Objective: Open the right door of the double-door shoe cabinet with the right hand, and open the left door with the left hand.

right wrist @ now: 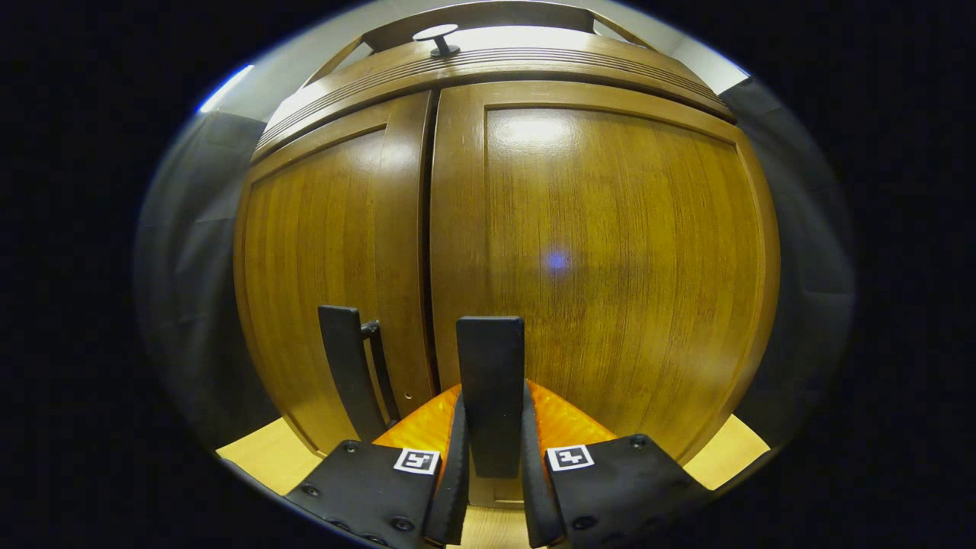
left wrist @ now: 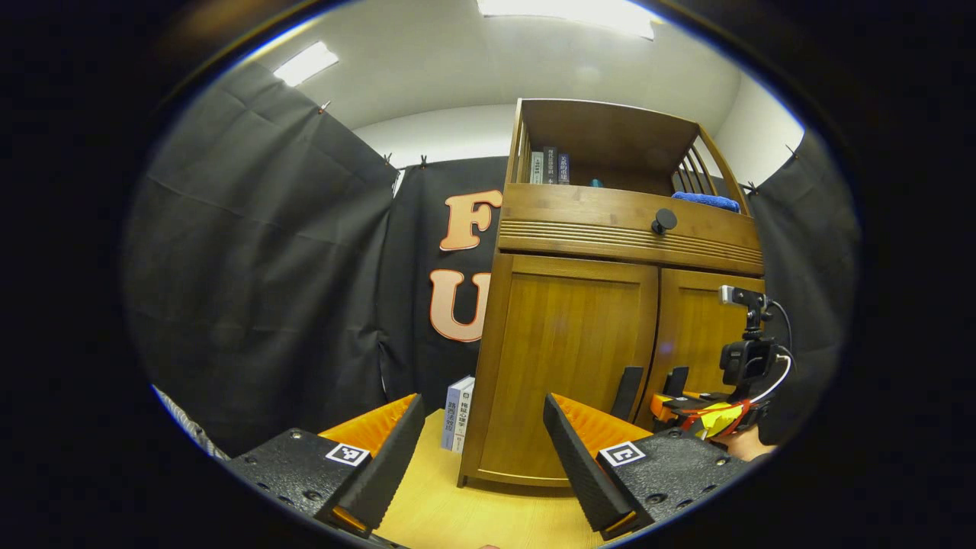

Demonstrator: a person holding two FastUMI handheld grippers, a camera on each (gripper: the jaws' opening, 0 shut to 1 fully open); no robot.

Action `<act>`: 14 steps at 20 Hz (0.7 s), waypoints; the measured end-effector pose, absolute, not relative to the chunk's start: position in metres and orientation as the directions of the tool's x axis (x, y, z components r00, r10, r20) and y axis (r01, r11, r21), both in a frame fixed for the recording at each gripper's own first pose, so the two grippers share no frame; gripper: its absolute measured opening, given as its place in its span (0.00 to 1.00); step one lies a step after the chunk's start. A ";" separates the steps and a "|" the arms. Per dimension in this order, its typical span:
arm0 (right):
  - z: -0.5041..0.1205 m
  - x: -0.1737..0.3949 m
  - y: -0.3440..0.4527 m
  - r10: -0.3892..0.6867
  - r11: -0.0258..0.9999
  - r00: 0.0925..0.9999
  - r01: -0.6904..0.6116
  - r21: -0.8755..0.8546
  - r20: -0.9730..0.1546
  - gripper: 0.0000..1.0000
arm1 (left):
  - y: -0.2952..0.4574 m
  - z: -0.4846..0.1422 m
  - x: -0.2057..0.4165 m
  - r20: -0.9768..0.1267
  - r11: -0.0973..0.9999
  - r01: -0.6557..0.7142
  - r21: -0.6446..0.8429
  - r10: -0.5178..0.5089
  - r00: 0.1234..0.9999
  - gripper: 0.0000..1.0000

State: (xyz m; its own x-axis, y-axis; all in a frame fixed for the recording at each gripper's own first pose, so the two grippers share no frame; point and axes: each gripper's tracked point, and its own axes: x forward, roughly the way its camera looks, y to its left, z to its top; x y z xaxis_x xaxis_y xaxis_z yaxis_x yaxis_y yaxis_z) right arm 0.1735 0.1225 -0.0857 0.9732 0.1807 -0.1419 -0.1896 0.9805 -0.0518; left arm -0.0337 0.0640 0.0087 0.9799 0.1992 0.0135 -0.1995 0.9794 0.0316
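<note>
The wooden shoe cabinet (left wrist: 568, 358) stands on a light tabletop with both doors closed. In the right gripper view, the right door (right wrist: 610, 259) is right in front of me. My right gripper (right wrist: 492, 400) is shut on that door's dark vertical handle (right wrist: 489, 351), with a finger pressing on each side. The left door's handle (right wrist: 347, 374) stands free beside it. In the left gripper view, my left gripper (left wrist: 483, 404) is open and holds nothing, a short way in front of the left door (left wrist: 564, 366) and its handle (left wrist: 629, 393). Farther off, the right gripper (left wrist: 690, 404) is at the right door.
A drawer with a round dark knob (left wrist: 664, 221) sits above the doors. Above it is an open shelf holding books (left wrist: 549, 166) and a blue cloth (left wrist: 705, 200). Two books (left wrist: 457, 415) stand on the tabletop (left wrist: 457, 511) at the cabinet's left side. Black curtains surround the booth.
</note>
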 end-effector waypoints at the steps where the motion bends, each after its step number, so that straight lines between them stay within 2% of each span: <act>1: -0.086 0.173 0.123 0.190 0.979 0.971 -0.198 -0.044 -0.145 0.38 | 0.064 0.009 -0.035 0.013 0.980 -0.196 0.032 0.196 0.981 0.92; 7: -0.085 0.167 0.122 0.203 0.977 0.966 -0.211 -0.034 -0.163 0.38 | 0.066 0.009 -0.037 0.012 0.984 -0.178 0.029 0.177 0.984 0.92; 8: -0.083 0.163 0.122 0.207 0.976 0.965 -0.214 -0.029 -0.161 0.43 | 0.066 0.008 -0.037 0.010 0.984 -0.176 0.029 0.175 0.984 0.92; 9: -0.083 0.159 0.120 0.210 0.976 0.964 -0.217 -0.023 -0.161 0.38 | 0.066 0.007 -0.036 0.005 0.985 -0.172 0.029 0.172 0.985 0.92; 13: -0.075 0.138 0.114 0.217 0.975 0.963 -0.223 -0.023 -0.161 0.36 | 0.063 0.004 -0.036 -0.011 0.987 -0.153 0.038 0.154 0.988 0.92; 14: -0.075 0.134 0.112 0.216 0.974 0.963 -0.224 -0.027 -0.163 0.38 | 0.062 0.003 -0.036 -0.012 0.988 -0.148 0.038 0.148 0.989 0.92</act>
